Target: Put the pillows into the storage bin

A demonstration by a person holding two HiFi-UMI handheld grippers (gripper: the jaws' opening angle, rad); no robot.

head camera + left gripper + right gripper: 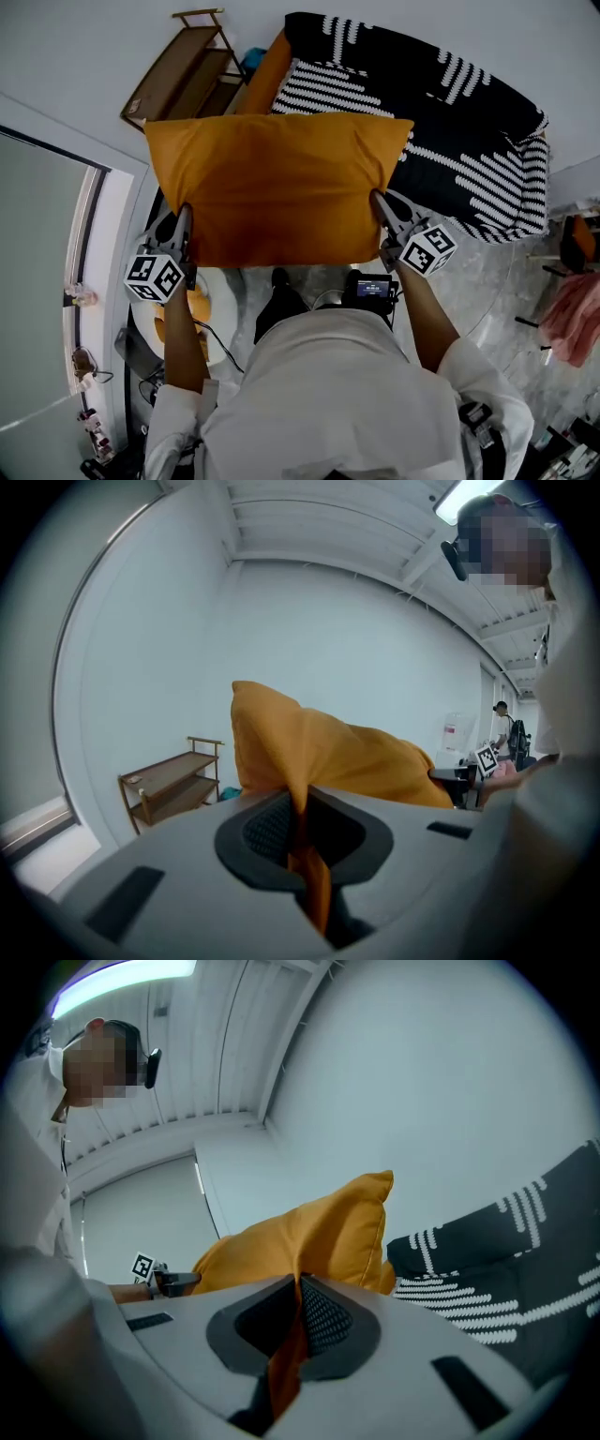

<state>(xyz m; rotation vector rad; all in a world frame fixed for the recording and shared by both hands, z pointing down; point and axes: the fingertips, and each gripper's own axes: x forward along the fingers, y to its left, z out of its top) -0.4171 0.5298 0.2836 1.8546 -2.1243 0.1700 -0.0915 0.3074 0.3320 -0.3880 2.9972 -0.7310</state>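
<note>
**Orange pillow** (pixel 277 187). One piece, plump and rectangular. It was held in the air, broad face up, in front of the person's chest and clear of the sofa.

**Hold.** The left gripper (pixel 184 217) was closed on a pinch of the cover at the near left corner. The right gripper (pixel 379 201) was closed the same way on the near right corner. Each gripper view showed orange fabric nipped between pads brought almost together. The stuffed body was probably too thick for the jaws, so they held the cover only. Gripping at two corners kept the pillow spread and level for carrying.

**Adjacent.** A sofa under a black-and-white throw (pixel 459 131) lay just beyond the pillow. A striped cushion (pixel 328 89) and a second orange pillow (pixel 267 75) sat at its left end. A wooden shelf rack (pixel 183 70) stood against the wall.

**Destination.** A white round container (pixel 217 291) with something orange inside sat below the left gripper. It may have been the storage bin, but this could not be confirmed.
</note>
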